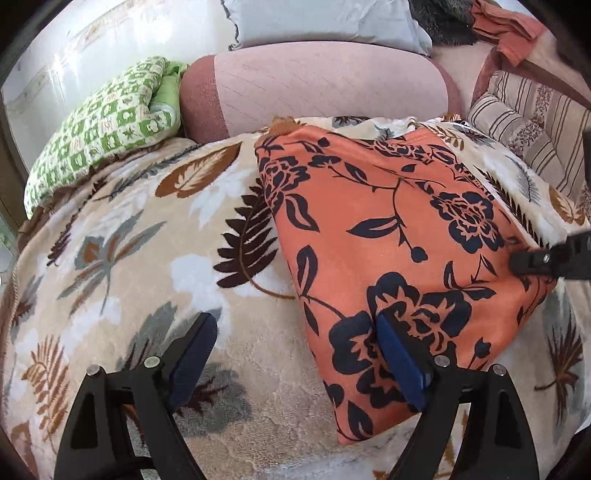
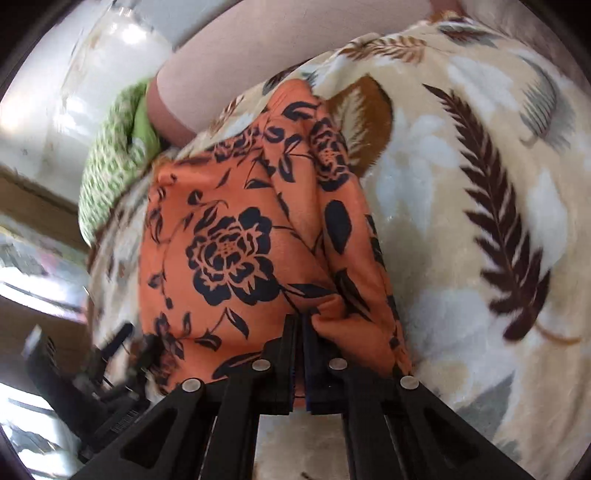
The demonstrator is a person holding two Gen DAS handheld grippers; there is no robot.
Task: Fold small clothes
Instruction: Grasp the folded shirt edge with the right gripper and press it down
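Observation:
An orange cloth with a dark floral print [image 1: 388,236] lies folded on a leaf-patterned blanket [image 1: 147,240]. My left gripper [image 1: 295,325] is open, its right finger resting on the cloth's near left part and its left finger over the blanket. My right gripper [image 2: 300,317] is shut on the cloth [image 2: 236,236], pinching its near edge and lifting it a little. The right gripper's tip also shows in the left wrist view [image 1: 543,258] at the cloth's right corner.
A pink sofa back [image 1: 314,88] rises behind the blanket. A green checked quilt [image 1: 103,125] lies at the left. A striped cushion [image 1: 535,133] sits at the right, with a grey pillow [image 1: 321,18] and a rust garment [image 1: 506,26] behind.

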